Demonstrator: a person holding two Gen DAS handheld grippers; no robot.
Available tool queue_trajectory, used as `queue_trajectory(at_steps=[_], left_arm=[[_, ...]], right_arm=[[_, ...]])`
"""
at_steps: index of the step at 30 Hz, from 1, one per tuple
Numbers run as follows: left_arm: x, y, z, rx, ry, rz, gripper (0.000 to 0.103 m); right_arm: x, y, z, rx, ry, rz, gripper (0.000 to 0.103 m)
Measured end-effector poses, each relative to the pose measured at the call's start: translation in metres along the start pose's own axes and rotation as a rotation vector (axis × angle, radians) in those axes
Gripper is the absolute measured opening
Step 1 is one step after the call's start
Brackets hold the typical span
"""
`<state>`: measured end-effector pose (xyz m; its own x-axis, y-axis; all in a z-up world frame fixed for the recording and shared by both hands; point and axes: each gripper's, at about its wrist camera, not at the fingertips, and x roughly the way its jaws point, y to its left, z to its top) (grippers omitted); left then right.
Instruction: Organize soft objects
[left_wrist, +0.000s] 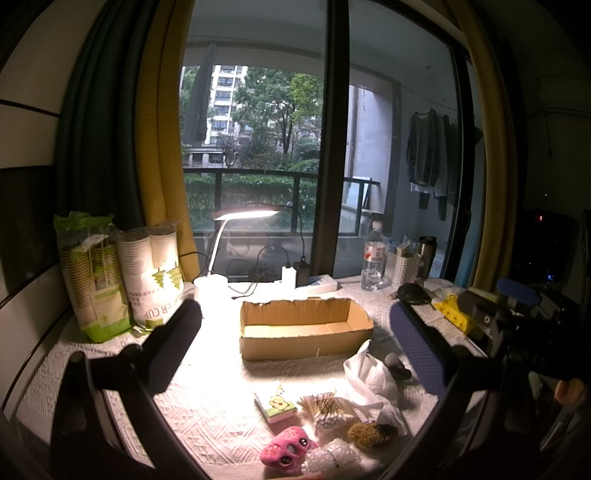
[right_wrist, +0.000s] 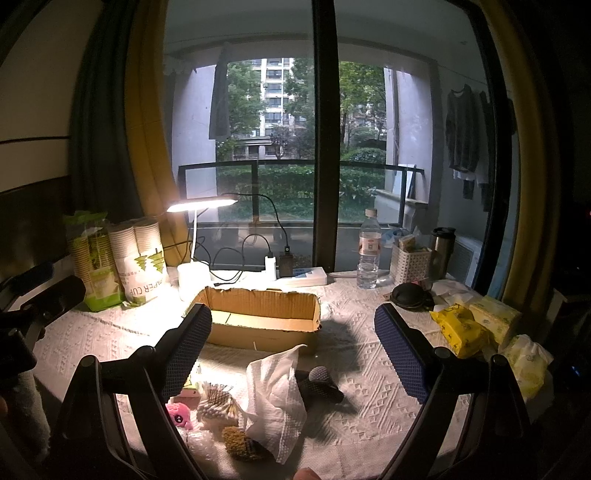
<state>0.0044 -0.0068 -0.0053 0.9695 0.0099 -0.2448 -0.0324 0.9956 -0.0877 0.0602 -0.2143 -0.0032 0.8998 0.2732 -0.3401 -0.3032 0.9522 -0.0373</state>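
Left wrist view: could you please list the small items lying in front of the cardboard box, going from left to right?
Small packet with a cartoon print → bag of cotton swabs → crumpled white tissue → dark grey object. The toys nearest the camera overlap this order, so I leave them out.

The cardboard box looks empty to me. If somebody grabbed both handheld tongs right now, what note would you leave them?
Left tongs: open, holding nothing.
Right tongs: open, holding nothing.
Cardboard box: in the middle of the table, under the lamp, nothing visible inside.
Soft things lie loose in front of the box: pink plush toy, brown fuzzy ball, crumpled white tissue, bubble wrap, a bag of cotton swabs and a small tissue pack.
Done: nothing sorted yet.
Left: probably move the soft things into the box, one at a time.
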Motion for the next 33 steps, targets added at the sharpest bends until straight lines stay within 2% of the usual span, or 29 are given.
queue_trajectory(at_steps=[8, 14, 33], left_arm=[[0.001, -0.003, -0.002, 0.000, 0.007, -0.003, 0.102], [0.010, 0.000, -0.007, -0.007, 0.040, -0.002, 0.102], [0.082, 0.018, -0.069, -0.025, 0.301, 0.026, 0.102]], right_arm=[[-0.002, -0.001, 0.002, 0.000, 0.003, 0.001, 0.093], [0.008, -0.002, -0.003, 0.003, 0.027, 0.001, 0.093], [0.072, -0.007, -0.053, 0.018, 0.216, 0.012, 0.093]])
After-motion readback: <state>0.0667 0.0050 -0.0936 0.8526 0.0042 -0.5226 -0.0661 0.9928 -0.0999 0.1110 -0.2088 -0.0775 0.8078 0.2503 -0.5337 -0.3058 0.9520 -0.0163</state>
